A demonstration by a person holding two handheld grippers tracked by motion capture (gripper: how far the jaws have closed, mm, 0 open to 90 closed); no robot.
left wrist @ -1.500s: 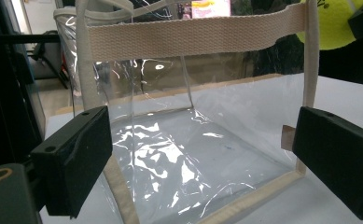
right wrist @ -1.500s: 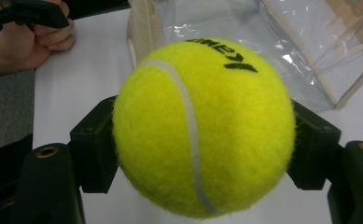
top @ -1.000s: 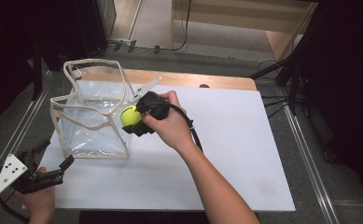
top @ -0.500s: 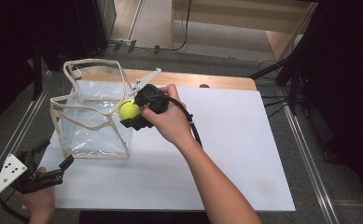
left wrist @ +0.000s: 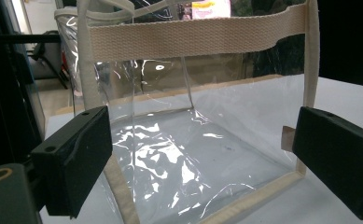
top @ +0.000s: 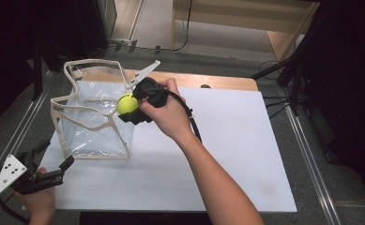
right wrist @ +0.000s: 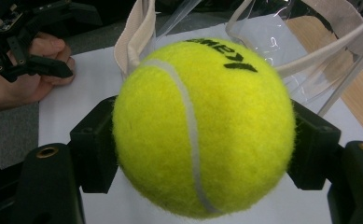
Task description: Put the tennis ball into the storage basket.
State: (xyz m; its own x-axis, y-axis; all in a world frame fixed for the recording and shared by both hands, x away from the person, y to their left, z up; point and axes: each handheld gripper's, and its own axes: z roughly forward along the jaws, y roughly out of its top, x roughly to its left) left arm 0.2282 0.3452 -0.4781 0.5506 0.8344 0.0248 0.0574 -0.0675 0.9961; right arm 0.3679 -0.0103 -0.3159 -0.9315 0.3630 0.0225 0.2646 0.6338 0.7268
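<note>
Placing a ball into a soft-sided bag. The right gripper (top: 132, 108) has its fingers (right wrist: 94, 144) closed on a yellow tennis ball (right wrist: 202, 126), one pad pressing each flank of the ball, which is carried clear of the white surface (top: 227, 154) at the near-right upper corner of the transparent bag (top: 93, 119). The bag stands upright on the surface with its mouth open and its webbing rim (left wrist: 195, 37) sagging unevenly; in the right gripper view a strap (right wrist: 135, 35) rises just behind the ball. The left gripper (top: 53, 169) rests low at the front-left corner of the surface, its fingers (left wrist: 74, 156) spread wide with nothing between them, aimed at the bag's front wall but apart from it. To do the step well, the ball should probably pass over the rim before any descent, since brushing the loose webbing or the strap could fold the wall inward or tip the bag. Release is best made over the middle of the floor panel, low enough that the ball does not bounce out. The left gripper could steady the rim if the bag shifts.
</note>
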